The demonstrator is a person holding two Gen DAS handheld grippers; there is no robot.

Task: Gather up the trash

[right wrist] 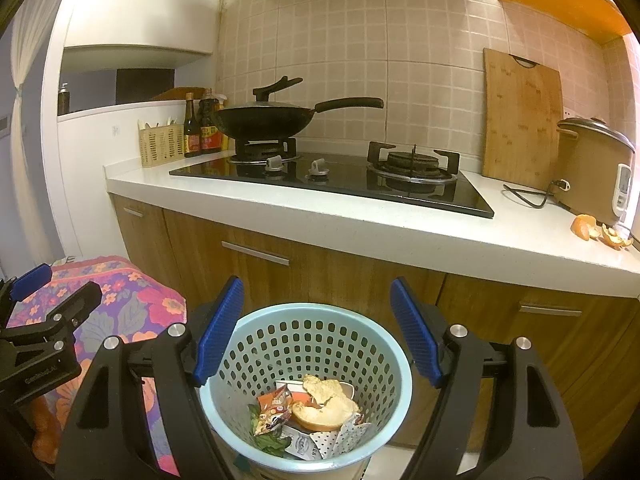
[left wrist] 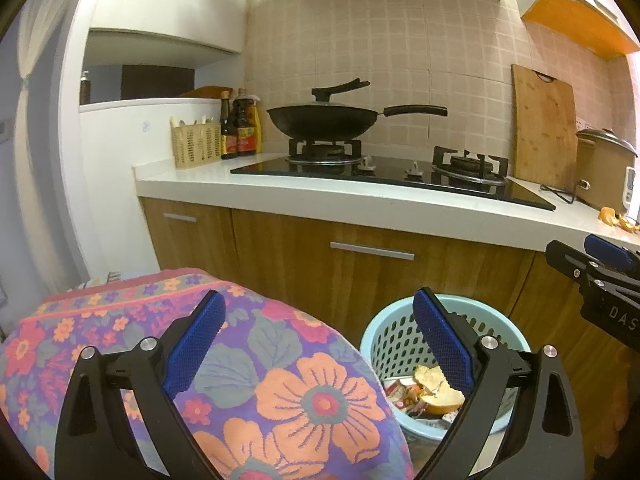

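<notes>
A pale blue perforated trash basket (right wrist: 308, 344) stands on the floor before the cabinets, holding fruit peel (right wrist: 328, 404), a snack wrapper (right wrist: 274, 406) and paper scraps. My right gripper (right wrist: 316, 328) hovers over its rim, open, nothing between its blue pads. My left gripper (left wrist: 320, 348) is open too, empty, spanning a flowered cloth (left wrist: 280, 380) and the basket (left wrist: 400, 332). Orange peels (right wrist: 600, 230) lie on the white counter at the far right; the left wrist view also shows the orange peels (left wrist: 616, 218). The right gripper's finger (left wrist: 592, 264) shows at that view's right edge.
A white counter (right wrist: 360, 224) carries a black gas hob (right wrist: 340, 180) with a wok (right wrist: 272, 120), sauce bottles (right wrist: 200, 128), a utensil basket (right wrist: 160, 144), a leaning cutting board (right wrist: 520, 116) and a rice cooker (right wrist: 592, 168). Wooden cabinet doors (right wrist: 280, 276) stand behind the basket.
</notes>
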